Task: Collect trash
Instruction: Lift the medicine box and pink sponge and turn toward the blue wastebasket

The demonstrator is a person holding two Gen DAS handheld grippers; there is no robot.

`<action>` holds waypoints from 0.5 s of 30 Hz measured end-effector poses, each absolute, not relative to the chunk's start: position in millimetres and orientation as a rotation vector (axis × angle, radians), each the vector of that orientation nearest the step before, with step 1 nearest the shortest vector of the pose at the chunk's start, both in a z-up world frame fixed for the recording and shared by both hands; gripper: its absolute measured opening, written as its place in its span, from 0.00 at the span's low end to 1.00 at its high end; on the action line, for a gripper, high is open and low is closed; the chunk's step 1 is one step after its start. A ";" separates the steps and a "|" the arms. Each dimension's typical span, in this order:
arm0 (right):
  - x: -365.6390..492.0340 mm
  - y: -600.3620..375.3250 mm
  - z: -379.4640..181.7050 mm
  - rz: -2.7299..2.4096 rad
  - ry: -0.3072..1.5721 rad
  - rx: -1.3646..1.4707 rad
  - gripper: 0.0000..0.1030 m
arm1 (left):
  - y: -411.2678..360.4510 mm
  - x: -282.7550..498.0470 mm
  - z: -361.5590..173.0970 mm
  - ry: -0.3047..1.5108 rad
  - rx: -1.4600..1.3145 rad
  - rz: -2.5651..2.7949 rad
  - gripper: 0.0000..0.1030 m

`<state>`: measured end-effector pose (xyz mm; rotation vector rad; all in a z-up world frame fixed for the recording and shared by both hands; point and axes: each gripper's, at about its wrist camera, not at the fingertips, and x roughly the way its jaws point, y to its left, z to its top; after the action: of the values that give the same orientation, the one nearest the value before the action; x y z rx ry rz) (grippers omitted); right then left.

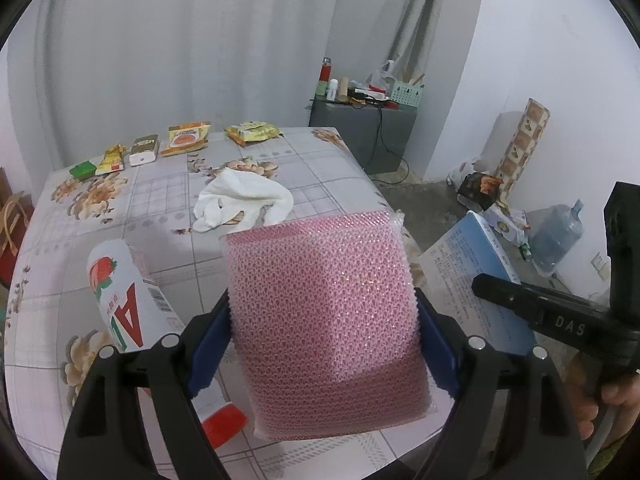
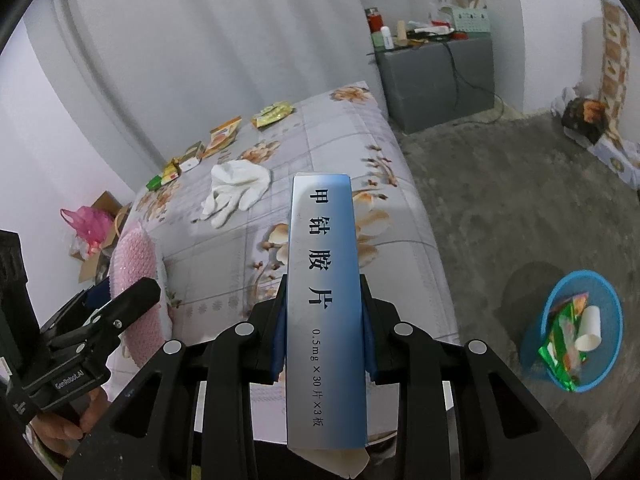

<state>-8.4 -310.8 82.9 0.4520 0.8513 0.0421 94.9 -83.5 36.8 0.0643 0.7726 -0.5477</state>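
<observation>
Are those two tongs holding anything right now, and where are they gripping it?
Left tongs clamp the pink mesh sponge pack by its side edges; right tongs pinch the blue medicine box across its narrow sides.

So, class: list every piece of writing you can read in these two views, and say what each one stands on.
"甲钴胺片" and "0.5mg×30片×3板": blue medicine box.
"GenRobot.AI": left gripper body.
"DAS": right gripper body.
Large red "A": strawberry bottle; its small print is unreadable.
Snack packets: too small.
</observation>
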 end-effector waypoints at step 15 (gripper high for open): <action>-7.9 -311.3 82.5 0.042 0.851 0.458 0.27 | -85.1 90.9 37.4 0.762 0.072 -0.527 0.79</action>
<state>-7.9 -311.3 82.5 0.4576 0.8509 0.0418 90.9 -85.1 37.4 0.0720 0.7622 -0.5265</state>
